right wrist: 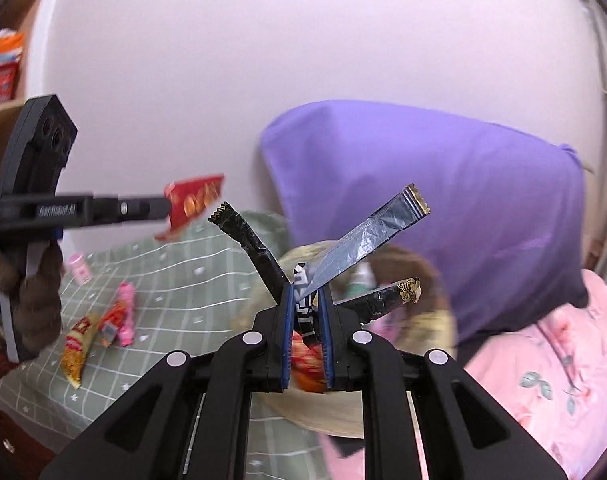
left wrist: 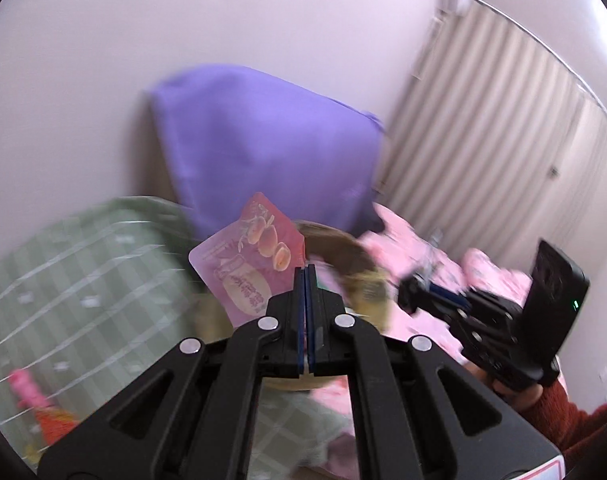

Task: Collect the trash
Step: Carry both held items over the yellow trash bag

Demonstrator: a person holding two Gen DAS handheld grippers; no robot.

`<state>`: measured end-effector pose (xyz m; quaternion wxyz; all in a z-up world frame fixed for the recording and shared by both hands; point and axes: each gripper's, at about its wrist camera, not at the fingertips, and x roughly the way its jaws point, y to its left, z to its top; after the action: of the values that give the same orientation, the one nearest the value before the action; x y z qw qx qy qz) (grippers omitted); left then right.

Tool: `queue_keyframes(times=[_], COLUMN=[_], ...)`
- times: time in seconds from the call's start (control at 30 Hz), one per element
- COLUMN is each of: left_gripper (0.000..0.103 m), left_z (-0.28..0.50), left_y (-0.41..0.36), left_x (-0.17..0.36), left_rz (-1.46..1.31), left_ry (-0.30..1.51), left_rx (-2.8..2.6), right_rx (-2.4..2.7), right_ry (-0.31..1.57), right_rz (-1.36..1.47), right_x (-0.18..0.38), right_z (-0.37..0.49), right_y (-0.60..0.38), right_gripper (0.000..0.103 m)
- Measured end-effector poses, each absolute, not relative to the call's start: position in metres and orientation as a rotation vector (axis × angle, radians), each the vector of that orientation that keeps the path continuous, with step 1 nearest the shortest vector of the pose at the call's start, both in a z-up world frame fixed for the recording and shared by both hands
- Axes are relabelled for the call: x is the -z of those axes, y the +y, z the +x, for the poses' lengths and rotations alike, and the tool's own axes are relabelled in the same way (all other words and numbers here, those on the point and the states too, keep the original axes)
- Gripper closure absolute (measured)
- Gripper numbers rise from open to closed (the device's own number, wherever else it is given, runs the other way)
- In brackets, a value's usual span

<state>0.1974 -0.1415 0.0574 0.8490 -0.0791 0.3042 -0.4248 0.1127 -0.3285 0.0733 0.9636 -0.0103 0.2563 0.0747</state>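
The left gripper (left wrist: 305, 270) has its fingers clenched on the corner of a pink snack wrapper (left wrist: 249, 262), held up in the air above a round woven basket (left wrist: 353, 268) that sits on the bed against a purple pillow (left wrist: 263, 148). The left wrist view shows the wrapper's printed face; the right wrist view catches the same wrapper (right wrist: 191, 204) edge-on and blurred at the tip of the left gripper (right wrist: 165, 208), off to the left. The right gripper (right wrist: 307, 292) grasps a bundle of crumpled black and silver wrappers (right wrist: 359, 240) whose strips fan outward above the basket (right wrist: 323, 408); in the left wrist view this gripper (left wrist: 413, 284) is only a blurred shape at the right. Only the right wrist view shows more trash lying on the green checked blanket (right wrist: 175, 280): a yellow-red packet (right wrist: 77, 350), a pink-red wrapper (right wrist: 121, 314) and a small pink bottle (right wrist: 79, 268). A pink floral quilt (right wrist: 543, 364) lies right of the basket.
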Motion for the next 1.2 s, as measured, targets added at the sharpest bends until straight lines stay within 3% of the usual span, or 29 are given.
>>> queue_keyframes(times=[0.33,0.6,1.2], left_gripper=[0.102,0.102,0.101], left_z=[0.215,0.240,0.248], left_y=[-0.228,-0.217,-0.185], left_x=[-0.024,0.043,0.042], left_rz=[-0.118,-0.043,-0.092], left_ry=[0.841,0.989,0.967], left_rx=[1.095,0.942,0.967], right_rx=[-0.015,-0.045,-0.210], right_ry=[0.515,0.526,0.603], right_rz=[0.018,0.054,0.051], right_x=[-0.076,-0.061,-0.046], right_z=[0.092,0.108,0.183], right_y=[-0.385,-0.391,-0.360], right_gripper=[0.090,0.090,0.090])
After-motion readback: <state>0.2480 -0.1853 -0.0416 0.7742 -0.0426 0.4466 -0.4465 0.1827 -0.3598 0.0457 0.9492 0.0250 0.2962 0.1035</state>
